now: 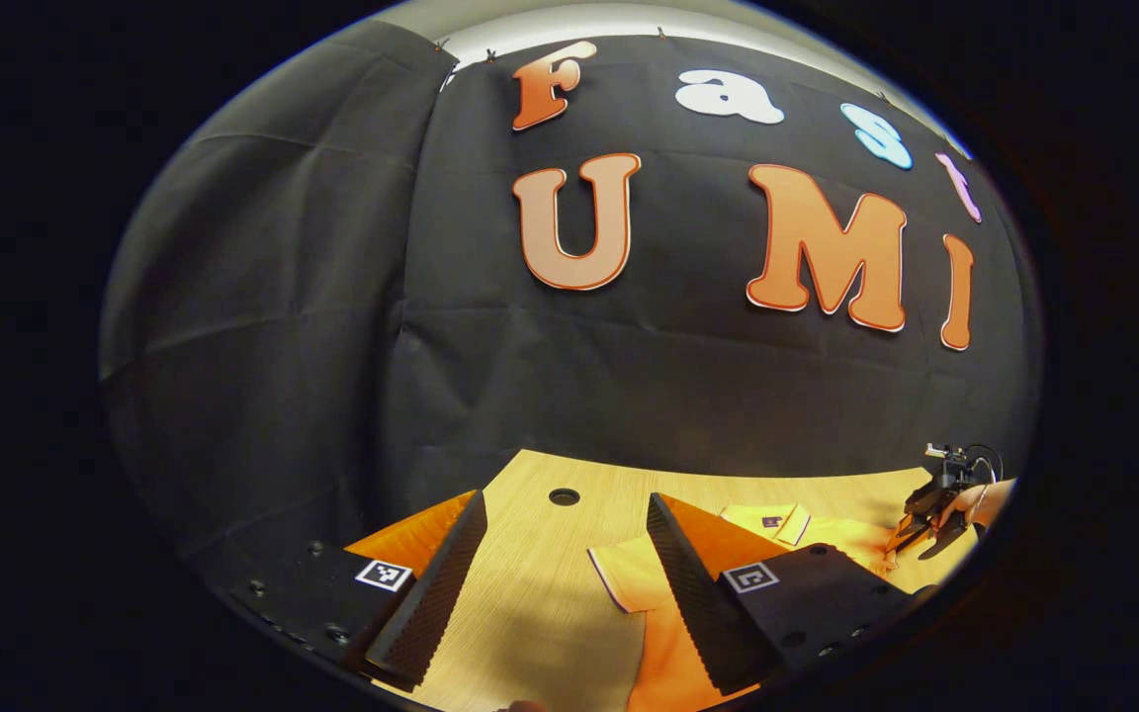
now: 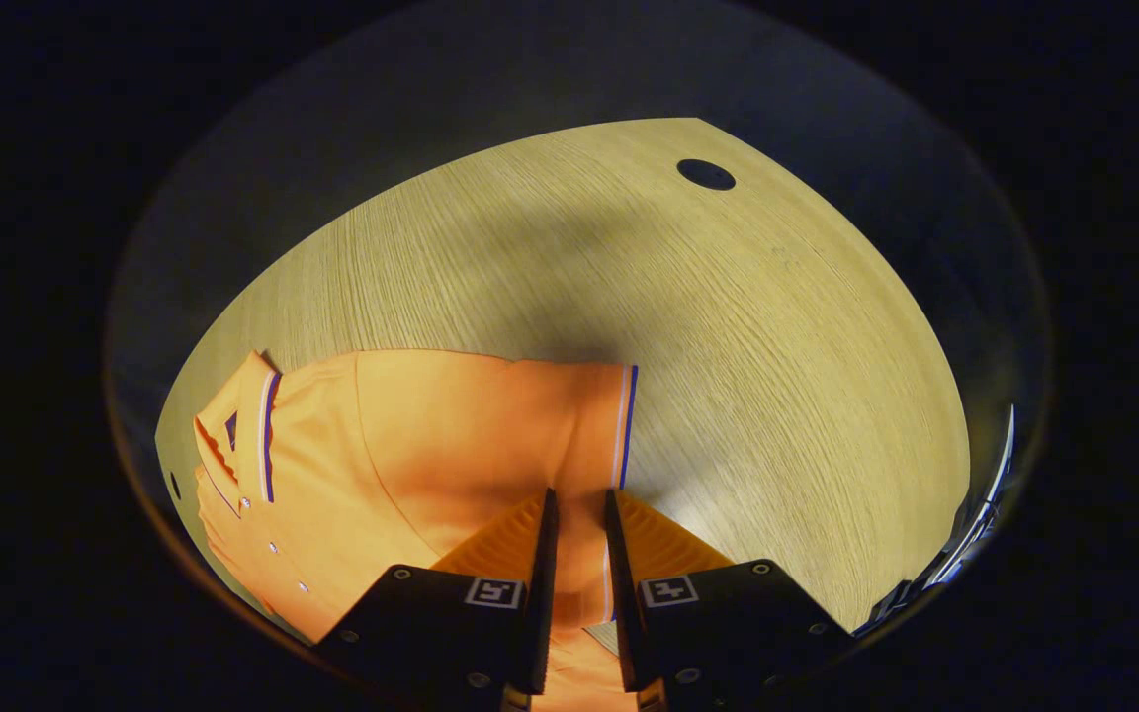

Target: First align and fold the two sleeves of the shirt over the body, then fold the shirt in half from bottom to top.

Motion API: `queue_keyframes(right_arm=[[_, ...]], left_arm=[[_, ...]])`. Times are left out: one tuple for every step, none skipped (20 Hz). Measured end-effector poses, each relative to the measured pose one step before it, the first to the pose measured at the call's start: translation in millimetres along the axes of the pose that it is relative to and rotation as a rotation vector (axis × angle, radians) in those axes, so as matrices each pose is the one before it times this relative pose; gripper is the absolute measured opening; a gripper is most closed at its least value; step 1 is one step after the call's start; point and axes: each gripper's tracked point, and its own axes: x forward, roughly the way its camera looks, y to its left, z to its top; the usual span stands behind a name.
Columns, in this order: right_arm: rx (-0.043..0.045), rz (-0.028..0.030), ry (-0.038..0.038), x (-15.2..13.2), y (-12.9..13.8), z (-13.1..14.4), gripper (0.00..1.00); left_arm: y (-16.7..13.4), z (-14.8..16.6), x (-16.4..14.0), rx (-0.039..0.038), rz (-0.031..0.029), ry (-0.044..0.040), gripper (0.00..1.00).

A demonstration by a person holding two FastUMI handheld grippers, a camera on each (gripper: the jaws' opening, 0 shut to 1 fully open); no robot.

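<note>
An orange polo shirt (image 2: 431, 435) lies flat on the wooden table (image 2: 728, 346), collar (image 2: 233, 425) to the left in the right gripper view. Its short sleeve (image 2: 589, 415), edged with a dark stripe, points toward the bare wood. My right gripper (image 2: 580, 496) is nearly closed, with the sleeve's cuff fabric pinched between its fingers. In the left gripper view the shirt (image 1: 668, 663) lies at the lower right, its near sleeve (image 1: 624, 578) beside my right-hand finger. My left gripper (image 1: 566, 499) hangs wide open above bare table. Farther off, the right gripper (image 1: 925, 509) and a hand (image 1: 985, 499) sit at the shirt's far sleeve.
A round cable hole (image 1: 564, 496) (image 2: 706, 174) is cut into the table near its back edge. The black cloth wall (image 1: 629, 376) stands right behind the table. Bare wood stretches beyond the sleeve in the right gripper view.
</note>
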Motion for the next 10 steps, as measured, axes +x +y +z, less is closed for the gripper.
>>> queue_keyframes(right_arm=[[-0.00685,-0.00050,-0.00443,-0.16,0.58,-0.14,0.29],[-0.00448,0.00004,-0.00244,0.09,1.09,-0.87,0.29],[-0.00494,0.00267,-0.00467,-0.92,1.52,0.26,0.29],[-0.00116,0.00058,0.00038,-1.44,1.41,-0.31,0.29],[0.00169,0.00097,-0.00181,0.32,1.57,-0.01,0.29],[-0.00041,0.00135,0.00137,-1.73,-0.65,0.52,0.29],[0.00107,0.01000,0.01147,1.42,1.36,-0.36,0.29],[0.00524,0.01998,0.00911,-0.33,-0.71,0.69,0.29],[0.01770,0.02172,0.01368,1.04,1.47,0.25,0.30],[0.00450,0.01756,0.01642,0.29,-0.18,-1.29,0.30]], left_arm=[[1.03,-2.37,0.36,-0.00093,0.00049,-0.00026,0.98],[-0.21,0.81,-0.04,0.00103,-0.00100,-0.00181,0.98],[0.50,1.03,-0.81,0.00088,-0.00140,-0.00316,0.98],[-0.39,1.07,0.67,0.00064,-0.00245,-0.00105,0.98],[-0.24,0.33,0.32,0.00176,-0.00289,-0.00103,0.98],[0.24,1.00,0.01,0.00319,-0.00082,-0.00261,0.98],[0.62,2.07,-1.35,0.00359,0.00142,-0.00473,0.98],[0.66,0.99,0.09,0.00037,0.00109,-0.00421,0.98],[1.32,-1.57,-1.10,-0.00456,0.00116,-0.00334,0.98],[1.62,-0.95,0.25,-0.00843,0.00112,0.00010,0.98]])
